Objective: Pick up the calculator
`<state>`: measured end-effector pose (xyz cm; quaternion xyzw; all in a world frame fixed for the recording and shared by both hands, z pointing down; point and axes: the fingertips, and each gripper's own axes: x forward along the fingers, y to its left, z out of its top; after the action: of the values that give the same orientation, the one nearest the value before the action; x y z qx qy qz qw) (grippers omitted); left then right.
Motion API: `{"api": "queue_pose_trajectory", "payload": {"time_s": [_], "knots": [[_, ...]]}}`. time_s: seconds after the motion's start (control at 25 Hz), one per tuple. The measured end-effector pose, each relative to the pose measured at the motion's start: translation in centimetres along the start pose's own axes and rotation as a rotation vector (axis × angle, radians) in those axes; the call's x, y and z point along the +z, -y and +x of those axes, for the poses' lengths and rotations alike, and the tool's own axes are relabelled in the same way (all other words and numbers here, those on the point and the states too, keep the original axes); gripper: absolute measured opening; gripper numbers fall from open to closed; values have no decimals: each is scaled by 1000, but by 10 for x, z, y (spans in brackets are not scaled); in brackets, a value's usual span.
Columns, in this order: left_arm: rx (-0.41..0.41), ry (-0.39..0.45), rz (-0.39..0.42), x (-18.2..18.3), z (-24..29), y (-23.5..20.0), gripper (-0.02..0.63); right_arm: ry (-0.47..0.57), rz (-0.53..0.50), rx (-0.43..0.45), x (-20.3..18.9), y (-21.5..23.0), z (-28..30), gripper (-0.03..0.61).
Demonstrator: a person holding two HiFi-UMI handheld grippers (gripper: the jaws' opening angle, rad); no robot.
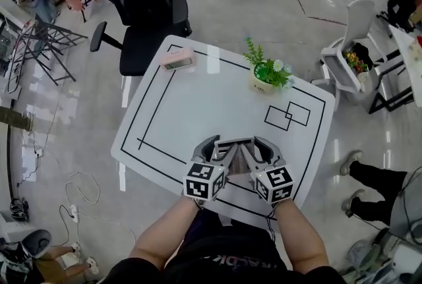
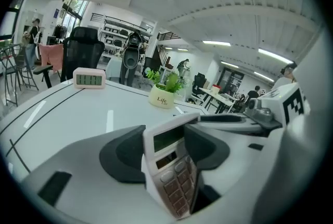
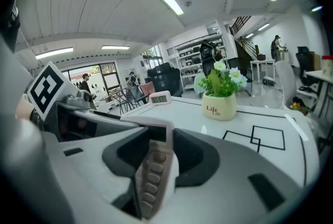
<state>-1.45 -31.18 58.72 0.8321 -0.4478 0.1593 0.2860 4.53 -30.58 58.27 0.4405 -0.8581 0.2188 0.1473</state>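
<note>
A white calculator (image 1: 236, 143) with grey keys hangs just above the white table (image 1: 198, 105) near its front edge. My left gripper (image 1: 222, 149) is shut on its left end and my right gripper (image 1: 253, 149) on its right end. In the left gripper view the calculator (image 2: 171, 166) stands tilted between the dark jaws of the left gripper (image 2: 165, 147), display uppermost. In the right gripper view the calculator (image 3: 153, 171) shows edge-on inside the right gripper (image 3: 156, 158), with a row of keys visible.
A pink desk clock (image 1: 177, 59) lies at the table's far edge and a potted plant (image 1: 267, 73) at the far right. Black tape lines and two overlapping squares (image 1: 287, 115) mark the top. A black office chair (image 1: 142, 6) stands behind; a person's legs (image 1: 372, 187) are at right.
</note>
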Motion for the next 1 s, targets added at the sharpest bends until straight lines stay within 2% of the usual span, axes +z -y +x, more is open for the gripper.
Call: {"api": "queue_pose_trajectory", "payload": {"time_s": [0.32, 0.64, 0.8, 1.0], "knots": [[103, 129, 40, 20, -65, 42, 230, 103, -98, 99, 31, -37, -57, 146], [223, 203, 37, 11, -144, 51, 232, 144, -151, 213, 36, -104, -90, 146], [237, 216, 50, 5, -177, 49, 232, 161, -154, 227, 34, -135, -99, 146], [198, 227, 78, -9, -217, 39, 233, 183, -153, 185, 25, -177, -109, 146]]}}
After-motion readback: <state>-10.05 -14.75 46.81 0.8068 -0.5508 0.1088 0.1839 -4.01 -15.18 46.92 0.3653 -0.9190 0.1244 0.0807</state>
